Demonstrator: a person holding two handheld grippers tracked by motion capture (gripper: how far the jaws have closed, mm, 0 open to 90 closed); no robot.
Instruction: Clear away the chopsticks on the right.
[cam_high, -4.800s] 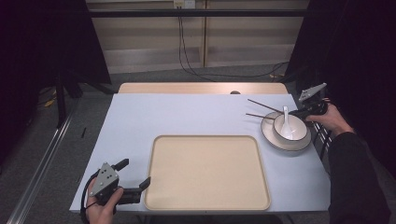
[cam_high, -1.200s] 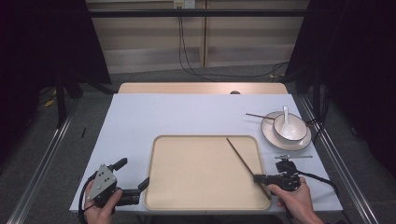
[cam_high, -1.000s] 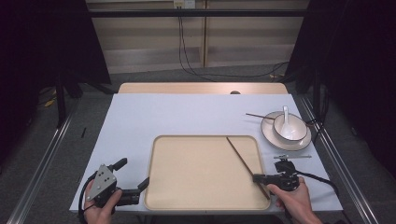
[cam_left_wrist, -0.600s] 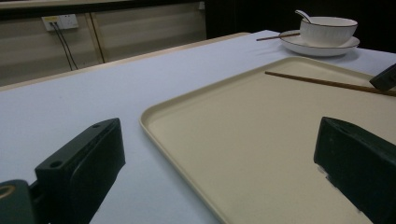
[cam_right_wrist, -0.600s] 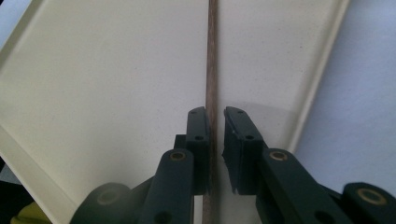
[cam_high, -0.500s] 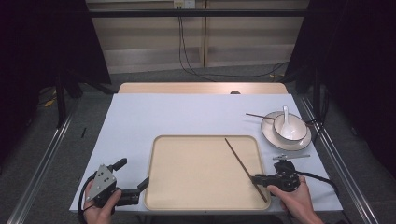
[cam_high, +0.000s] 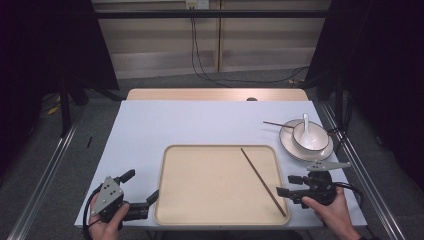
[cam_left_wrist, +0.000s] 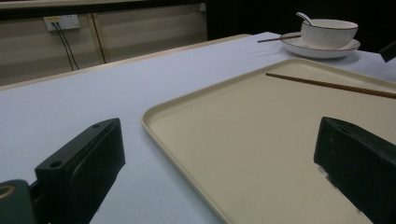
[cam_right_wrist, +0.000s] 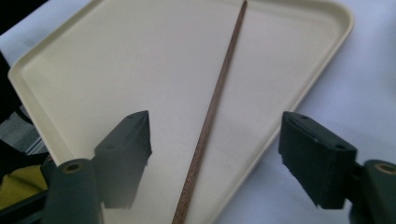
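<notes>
A brown chopstick (cam_high: 263, 181) lies slanted on the right part of the beige tray (cam_high: 167, 190). My right gripper (cam_high: 286, 185) hovers at its near end by the tray's front right corner. Its jaws have just been opening. In the right gripper view the chopstick (cam_right_wrist: 224, 74) runs between the spread jaws of the right gripper (cam_right_wrist: 215, 123), and the pads are off it. My left gripper (cam_high: 139, 187) rests open at the tray's front left corner. The left gripper (cam_left_wrist: 219, 140) has nothing between its jaws and looks across the tray (cam_left_wrist: 154, 119).
At the right rear a white bowl (cam_high: 310, 135) with a spoon stands on a plate (cam_high: 291, 145). A second chopstick (cam_high: 277, 124) leans on that plate's left rim. A pale blue cloth (cam_high: 200, 122) covers the table, and a black cable (cam_high: 350, 187) trails from the right gripper.
The right gripper's jaws have opened and let go of the chopstick, which now lies flat on the tray. The right hand has lifted slightly. The left gripper has not moved.
</notes>
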